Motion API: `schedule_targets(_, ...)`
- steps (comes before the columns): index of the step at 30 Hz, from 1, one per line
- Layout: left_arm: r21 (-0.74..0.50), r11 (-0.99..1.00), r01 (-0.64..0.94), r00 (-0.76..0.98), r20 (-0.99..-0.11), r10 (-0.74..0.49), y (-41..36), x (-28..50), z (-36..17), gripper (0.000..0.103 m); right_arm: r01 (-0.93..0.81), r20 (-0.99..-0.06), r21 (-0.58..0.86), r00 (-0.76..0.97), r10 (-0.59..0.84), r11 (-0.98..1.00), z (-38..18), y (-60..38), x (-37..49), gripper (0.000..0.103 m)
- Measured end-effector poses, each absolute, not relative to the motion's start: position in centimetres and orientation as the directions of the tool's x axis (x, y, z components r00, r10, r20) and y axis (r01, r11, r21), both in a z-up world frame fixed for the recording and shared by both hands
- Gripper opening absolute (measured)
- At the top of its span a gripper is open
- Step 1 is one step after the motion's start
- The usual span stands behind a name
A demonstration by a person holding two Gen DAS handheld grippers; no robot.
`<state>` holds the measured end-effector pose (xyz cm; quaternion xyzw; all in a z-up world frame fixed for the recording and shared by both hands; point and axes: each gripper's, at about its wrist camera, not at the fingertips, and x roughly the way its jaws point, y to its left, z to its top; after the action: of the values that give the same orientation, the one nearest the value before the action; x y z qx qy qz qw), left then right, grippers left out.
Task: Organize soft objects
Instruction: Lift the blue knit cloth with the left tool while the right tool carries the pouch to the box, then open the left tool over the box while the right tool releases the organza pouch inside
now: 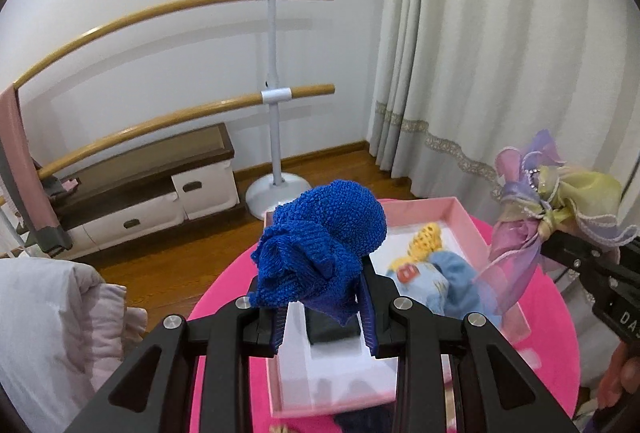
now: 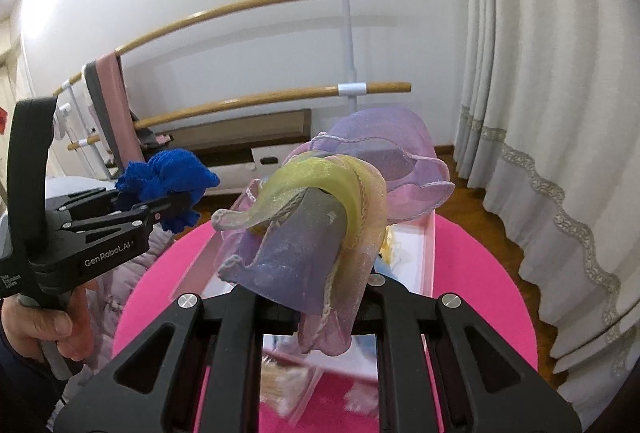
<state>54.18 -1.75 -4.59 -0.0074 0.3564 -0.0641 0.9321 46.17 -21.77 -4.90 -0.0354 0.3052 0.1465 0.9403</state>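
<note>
My left gripper (image 1: 320,299) is shut on a bunched blue knitted piece (image 1: 324,245), held up above the pink box (image 1: 460,209). The right wrist view shows that gripper (image 2: 168,207) at the left, with the blue knit (image 2: 168,181) sticking out of it. My right gripper (image 2: 320,309) is shut on a sheer pastel fabric piece (image 2: 316,233) in purple, yellow and pink, which covers its fingertips. From the left wrist view, this gripper (image 1: 560,249) hangs at the right with the sheer fabric (image 1: 536,201). In the box lie a yellow knit (image 1: 428,237) and a light blue cloth (image 1: 452,285).
The box sits on a round pink table (image 1: 224,297). Behind it stand a ballet barre (image 1: 274,93) on a white base, a low cabinet (image 1: 160,189) and pale curtains (image 1: 500,73). A pale quilted garment (image 1: 60,313) lies at the left. A hand (image 2: 48,325) grips the left handle.
</note>
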Motion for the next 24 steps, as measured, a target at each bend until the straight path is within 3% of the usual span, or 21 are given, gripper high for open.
schedule_targets(16,-0.057,0.988,0.141,0.619,-0.774,-0.133,-4.1,69.4,-8.0,0.028,-0.271,-0.71,0.1,0.654,0.259,0.957,-8.4,-21.6,55.8,0.015)
schedule_targets(19,-0.034,0.988,0.152,0.604,-0.788,-0.12,-5.3,71.3,-9.0,0.037,-0.254,-0.74,0.129,0.619,0.264,0.959,-9.4,-21.9,56.9,0.027)
schedule_targets(20,-0.018,0.988,0.153,0.595,-0.797,-0.106,-5.6,71.7,-9.3,0.045,-0.252,-0.748,0.141,0.606,0.27,0.957,-9.8,-22.0,57.3,0.036)
schedule_targets(21,-0.007,0.989,0.148,0.594,-0.799,-0.095,-5.7,72.0,-9.6,0.059,-0.252,-0.751,0.153,0.599,0.278,0.956,-10.2,-22.3,57.4,0.038)
schedule_targets(23,0.005,0.991,0.132,0.602,-0.795,-0.076,-6.1,72.3,-9.7,0.078,-0.241,-0.754,0.167,0.594,0.281,0.956,-10.6,-22.8,57.2,0.041)
schedule_targets(24,0.003,0.992,0.124,0.61,-0.789,-0.074,-6.1,72.2,-9.7,0.08,-0.239,-0.753,0.172,0.593,0.284,0.956,-10.8,-23.0,57.0,0.048)
